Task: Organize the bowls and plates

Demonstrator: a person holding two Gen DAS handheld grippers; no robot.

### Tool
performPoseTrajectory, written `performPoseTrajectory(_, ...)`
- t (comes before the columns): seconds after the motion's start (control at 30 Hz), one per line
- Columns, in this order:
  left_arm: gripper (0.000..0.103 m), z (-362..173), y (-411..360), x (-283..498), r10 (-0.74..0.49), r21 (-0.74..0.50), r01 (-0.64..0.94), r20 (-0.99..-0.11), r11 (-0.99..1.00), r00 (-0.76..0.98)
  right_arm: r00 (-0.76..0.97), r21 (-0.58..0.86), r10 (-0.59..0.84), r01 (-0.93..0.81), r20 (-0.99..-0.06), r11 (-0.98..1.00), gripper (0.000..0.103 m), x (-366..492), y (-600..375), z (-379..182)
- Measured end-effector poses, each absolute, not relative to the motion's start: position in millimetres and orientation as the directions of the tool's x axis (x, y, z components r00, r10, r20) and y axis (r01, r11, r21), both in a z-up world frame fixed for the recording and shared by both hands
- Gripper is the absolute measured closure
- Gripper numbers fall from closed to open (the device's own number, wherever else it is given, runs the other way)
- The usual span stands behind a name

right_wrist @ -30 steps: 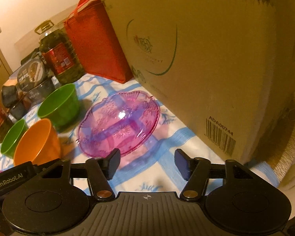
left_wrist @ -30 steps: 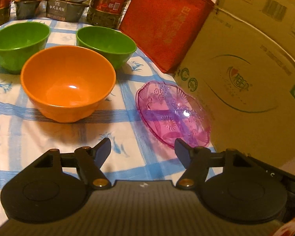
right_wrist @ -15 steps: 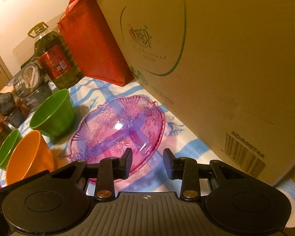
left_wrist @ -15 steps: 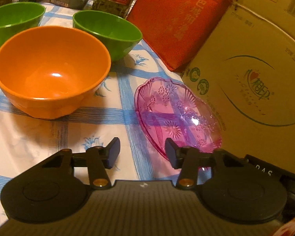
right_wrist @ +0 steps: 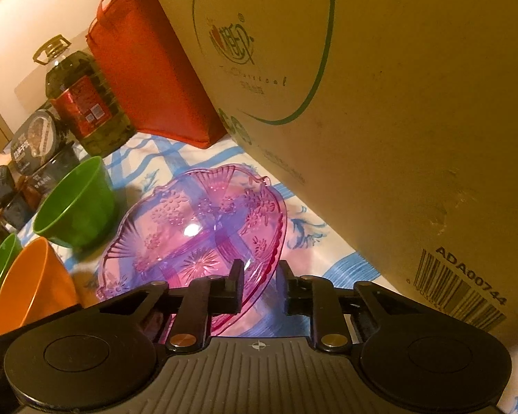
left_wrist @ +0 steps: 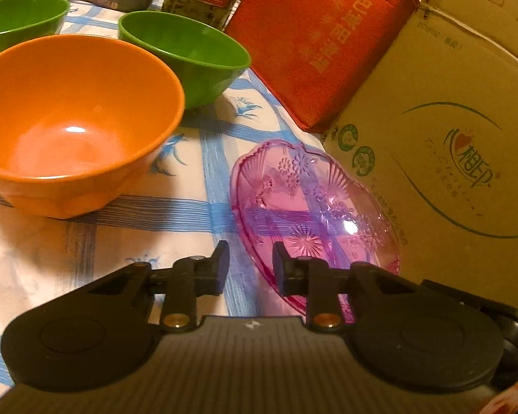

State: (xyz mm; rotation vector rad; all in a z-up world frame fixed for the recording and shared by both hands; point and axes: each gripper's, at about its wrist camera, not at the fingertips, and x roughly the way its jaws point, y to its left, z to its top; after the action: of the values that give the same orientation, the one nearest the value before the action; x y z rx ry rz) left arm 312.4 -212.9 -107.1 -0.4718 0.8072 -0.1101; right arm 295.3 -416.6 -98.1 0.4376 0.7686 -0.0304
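A clear pink patterned plate (left_wrist: 307,203) lies on the blue-checked tablecloth (left_wrist: 210,158); it also shows in the right wrist view (right_wrist: 197,227). My left gripper (left_wrist: 250,265) straddles its near left rim, jaws narrowed but still apart. My right gripper (right_wrist: 260,284) straddles its near right rim, jaws also narrowed with a gap. An orange bowl (left_wrist: 76,120) sits left of the plate. Two green bowls (left_wrist: 190,51) (left_wrist: 17,20) stand behind it.
A large cardboard box (left_wrist: 449,138) stands tight against the plate's right side. A red bag (left_wrist: 321,41) leans behind it. An oil bottle (right_wrist: 83,103) and dark food boxes (right_wrist: 34,145) line the back of the table.
Both grippers have moved forward onto the pink plate's near rim and their jaws have narrowed from wide open to a small gap. The plate lies in the same place.
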Motion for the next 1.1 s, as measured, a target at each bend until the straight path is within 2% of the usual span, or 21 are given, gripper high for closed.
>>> performPoseTrajectory(0.2, 0.089, -107.3, -217.7, 314.2, -0.272, -0.431, -0.062, -0.669, 0.9, 0.692, 0.719, 0.361, 0.12, 0.191, -0.684, 0.913, 0.089, 297.5, -417.6, -100.3)
performPoseTrajectory(0.6, 0.089, -94.2, -211.1, 296.1, -0.282, -0.404, -0.029, -0.686, 0.914, 0.671, 0.718, 0.369, 0.129, 0.189, -0.684, 0.91, 0.089, 276.6, -413.0, -91.9)
performPoseTrajectory(1.1, 0.089, -67.5, -177.2, 216.9, -0.292, -0.366, 0.026, -0.698, 0.93, 0.654, 0.72, 0.411, 0.148, 0.204, -0.678, 0.889, 0.089, 189.1, -381.5, -68.3)
